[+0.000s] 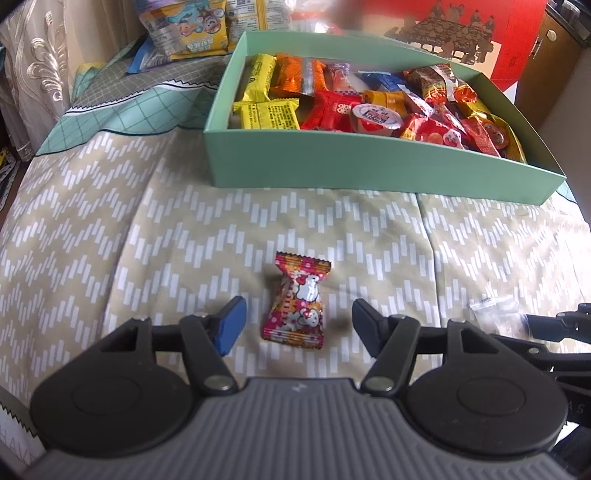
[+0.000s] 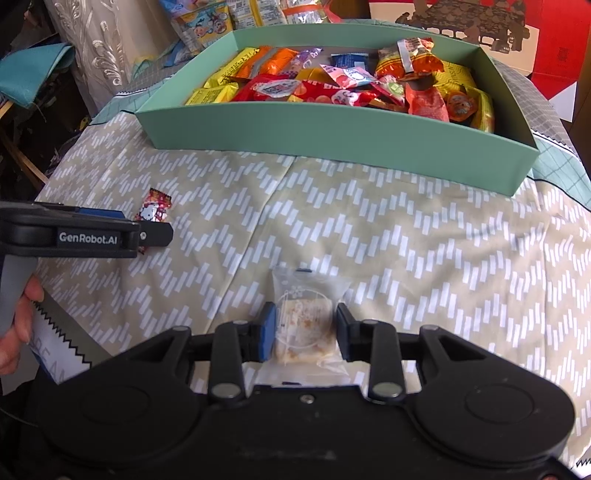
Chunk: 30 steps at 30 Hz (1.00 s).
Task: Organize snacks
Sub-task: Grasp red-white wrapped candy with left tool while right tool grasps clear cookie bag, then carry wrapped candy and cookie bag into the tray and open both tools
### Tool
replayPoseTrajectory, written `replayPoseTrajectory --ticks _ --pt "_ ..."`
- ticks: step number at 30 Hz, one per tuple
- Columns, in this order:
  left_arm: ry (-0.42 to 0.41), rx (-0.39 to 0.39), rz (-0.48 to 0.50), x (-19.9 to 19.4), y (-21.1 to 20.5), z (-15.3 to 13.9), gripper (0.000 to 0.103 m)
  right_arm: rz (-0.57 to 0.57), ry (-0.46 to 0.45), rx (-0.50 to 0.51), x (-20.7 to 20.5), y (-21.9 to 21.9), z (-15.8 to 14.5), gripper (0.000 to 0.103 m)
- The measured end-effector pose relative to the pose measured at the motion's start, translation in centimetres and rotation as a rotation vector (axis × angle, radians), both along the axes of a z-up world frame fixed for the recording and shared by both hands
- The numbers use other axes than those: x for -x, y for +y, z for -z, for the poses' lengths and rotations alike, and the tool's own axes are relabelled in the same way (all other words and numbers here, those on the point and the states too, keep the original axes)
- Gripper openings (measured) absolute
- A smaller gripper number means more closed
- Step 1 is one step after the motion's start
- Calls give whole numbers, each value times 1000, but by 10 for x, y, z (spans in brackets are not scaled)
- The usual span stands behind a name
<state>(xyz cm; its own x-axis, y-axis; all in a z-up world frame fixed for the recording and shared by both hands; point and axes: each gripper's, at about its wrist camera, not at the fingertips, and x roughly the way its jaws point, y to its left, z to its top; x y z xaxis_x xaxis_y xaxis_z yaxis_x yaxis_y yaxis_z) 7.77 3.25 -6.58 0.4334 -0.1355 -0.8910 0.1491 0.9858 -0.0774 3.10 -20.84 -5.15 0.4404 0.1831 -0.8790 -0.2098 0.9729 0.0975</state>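
- Left gripper: jaws spread wide at the lower centre of the left wrist view, one on each side of the red cartoon candy, neither pad touching its wrapper.
- The red cartoon candy lies flat on the zigzag-patterned cloth, well apart from the green box in the upper half of the frame.
- Right gripper: jaws narrowed at the lower centre of the right wrist view, with both pads against the sides of the clear-wrapped pastry, which lies on the cloth.
- In the right wrist view, the left gripper enters from the left edge, with the red cartoon candy just behind its tip.
- The green box spans the upper part of the right wrist view and holds many wrapped snacks in yellow, orange and red.
- Larger snack bags lie beyond the box at the upper left of the left wrist view.
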Motion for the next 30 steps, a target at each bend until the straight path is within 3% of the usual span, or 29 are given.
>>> replayPoseTrajectory --ticks 3,5,12,20,24,30 --pt "-15 -13 33 3 -5 -1 31 13 -4 -15 1 -1 -1 32" --pt "-20 -3 32 4 -4 -3 22 20 -9 -24 2 -2 -2 32" --pt "-9 15 15 3 0 -2 22 48 -19 -35 1 -7 -2 32" --pt "-16 -54 52 2 -13 -1 30 35 -19 -11 5 -9 -1 33" --pt "-44 -72 56 4 -16 -3 23 24 -31 -16 10 -10 -2 32" --pt "-44 -3 67 -1 -9 -23 19 64 -34 -86 -1 -24 -14 32"
